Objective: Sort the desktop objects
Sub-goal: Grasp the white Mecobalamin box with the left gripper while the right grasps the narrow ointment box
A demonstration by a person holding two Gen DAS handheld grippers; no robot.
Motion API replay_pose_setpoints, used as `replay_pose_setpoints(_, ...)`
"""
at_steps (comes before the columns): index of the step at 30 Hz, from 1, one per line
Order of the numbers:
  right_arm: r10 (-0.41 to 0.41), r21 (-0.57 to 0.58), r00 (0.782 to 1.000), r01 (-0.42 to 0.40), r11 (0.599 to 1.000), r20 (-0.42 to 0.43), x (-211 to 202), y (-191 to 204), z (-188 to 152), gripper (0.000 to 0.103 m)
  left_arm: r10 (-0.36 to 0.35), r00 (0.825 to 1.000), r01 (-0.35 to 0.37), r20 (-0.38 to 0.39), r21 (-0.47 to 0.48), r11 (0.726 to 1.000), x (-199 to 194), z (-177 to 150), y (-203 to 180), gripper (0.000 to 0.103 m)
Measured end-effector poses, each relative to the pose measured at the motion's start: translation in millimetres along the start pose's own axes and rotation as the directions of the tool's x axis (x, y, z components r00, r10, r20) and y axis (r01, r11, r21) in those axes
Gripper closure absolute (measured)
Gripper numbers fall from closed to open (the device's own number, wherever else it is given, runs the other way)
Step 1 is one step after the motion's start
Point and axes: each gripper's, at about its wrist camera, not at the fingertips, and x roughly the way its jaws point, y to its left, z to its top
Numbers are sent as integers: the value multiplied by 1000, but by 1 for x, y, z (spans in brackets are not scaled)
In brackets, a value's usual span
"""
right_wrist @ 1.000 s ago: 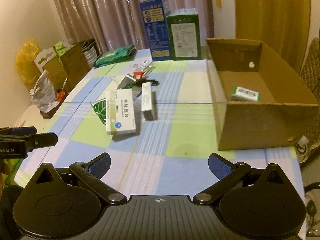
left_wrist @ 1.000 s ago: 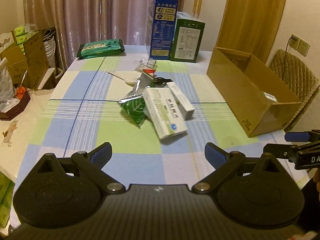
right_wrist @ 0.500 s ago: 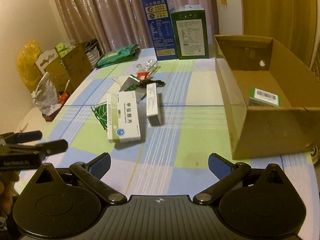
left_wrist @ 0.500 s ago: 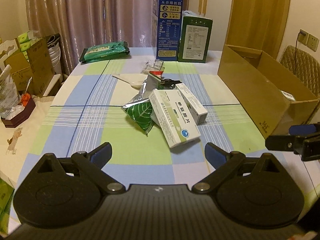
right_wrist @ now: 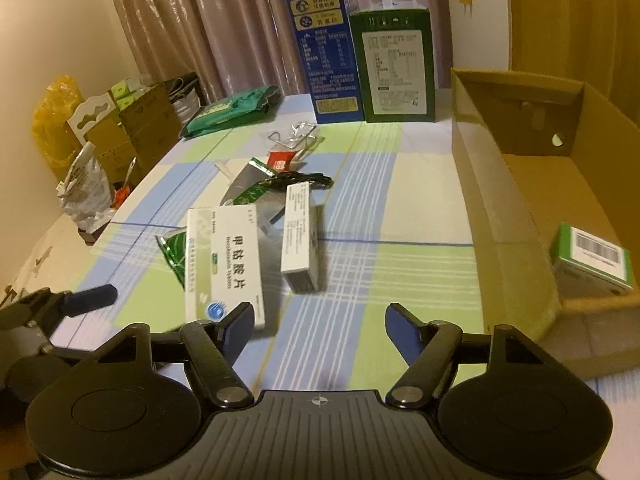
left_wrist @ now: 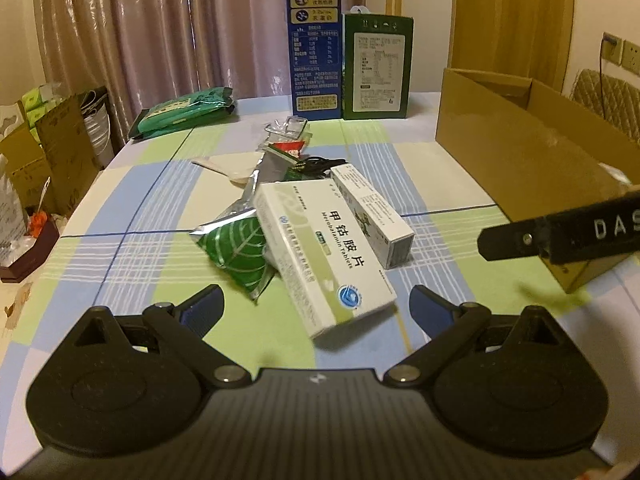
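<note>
We see the checked blue, green and white tablecloth (left_wrist: 120, 264) spread ahead of both pairs of jaws, and on it, to the right of our right-hand jaws, the open brown cardboard box (right_wrist: 500, 216) with one small green and white carton (right_wrist: 592, 260) already lying inside near its front wall. Far beyond the jaws stand a tall blue printed carton (left_wrist: 316, 44) and a dark green carton (left_wrist: 378, 66), side by side and upright. Between those and us lies the loose pile we judge is still to be sorted

The biggest piece of that pile is the flat white and pale green tablet box (left_wrist: 324, 252). It lies just ahead of our left gripper (left_wrist: 316, 308), almost centred between its blue pads, with its long axis running away from us and leaning a little to the left. Those jaws stand wide with nothing between them. From our right gripper (right_wrist: 320, 320) the same box lies ahead and to the left, its near corner just by the left pad, so we judge the left hand the nearer and better lined up for it. The right jaws are closing, at a middling gap, and nothing is between them

Smaller still, the narrow white box (right_wrist: 300, 236) lies straight ahead of the right jaws, long axis pointing away, and would suit that hand. A crumpled green foil sachet with a leaf print (left_wrist: 236, 252) pokes out from under the tablet box, left of the left jaws' centre line
</note>
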Motion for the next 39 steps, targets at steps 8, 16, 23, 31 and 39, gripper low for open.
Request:
replay_pose_setpoints(8, -1, 12, 1000, 2, 1000, -18, 28, -18, 8, 33, 24, 1000, -24, 0, 32, 999, 41, -4, -20, 6)
replay_pose_setpoints(16, -16, 7, 999, 17, 1000, -32, 43, -27, 13, 33, 85, 996, -86, 15, 93, 992, 65, -4, -26, 12)
replay_pose_setpoints(23, -12, -15, 999, 12, 1000, -47, 57, -21, 13, 33, 96, 995, -97, 13, 95, 991, 65, -2, -4, 28)
replay_pose_setpoints(31, 10, -80, 998, -16, 997, -69, 84, -5, 20, 36, 71, 997, -72, 14, 90, 993, 63, 0, 23, 30)
replay_pose_setpoints(39, 22, -136, 995, -34, 990, -93, 114, 14, 27, 52, 38, 999, -40, 25, 73, 996, 59, -4, 35, 30)
